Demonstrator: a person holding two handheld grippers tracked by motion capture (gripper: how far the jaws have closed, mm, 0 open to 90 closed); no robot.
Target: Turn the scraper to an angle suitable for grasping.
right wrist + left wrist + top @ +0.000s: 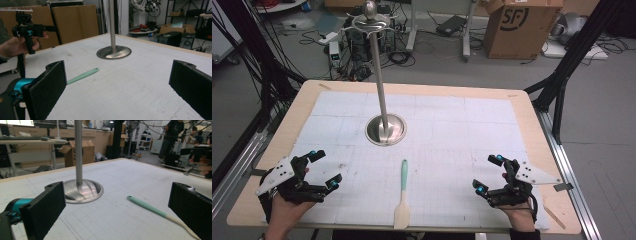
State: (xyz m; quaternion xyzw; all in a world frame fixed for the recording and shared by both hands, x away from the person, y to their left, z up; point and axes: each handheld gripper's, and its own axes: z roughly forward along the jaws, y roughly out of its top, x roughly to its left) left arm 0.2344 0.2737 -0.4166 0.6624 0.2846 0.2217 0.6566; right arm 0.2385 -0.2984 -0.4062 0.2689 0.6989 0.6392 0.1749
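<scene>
A metal stand (pixel 385 129) with a round base and a tall pole rises from the middle of the white gridded mat; its base (pixel 82 191) (pixel 114 52) also lies ahead in both gripper views. A spatula (pixel 402 195) with a mint green handle and a cream blade lies near the front edge, blade toward me, seen too as the spatula (pixel 160 213) and its handle (pixel 82 75). My left gripper (pixel 325 170) hovers at the front left, open and empty. My right gripper (pixel 488 174) hovers at the front right, open and empty. The spatula rests between them.
The wooden table (pixel 532 107) bears the white mat (pixel 462 130). Beyond it stand a cardboard box (pixel 522 27), cables and equipment on the floor. Black frame posts (pixel 569 65) flank the table. People (pixel 175 135) stand far off in the left gripper view.
</scene>
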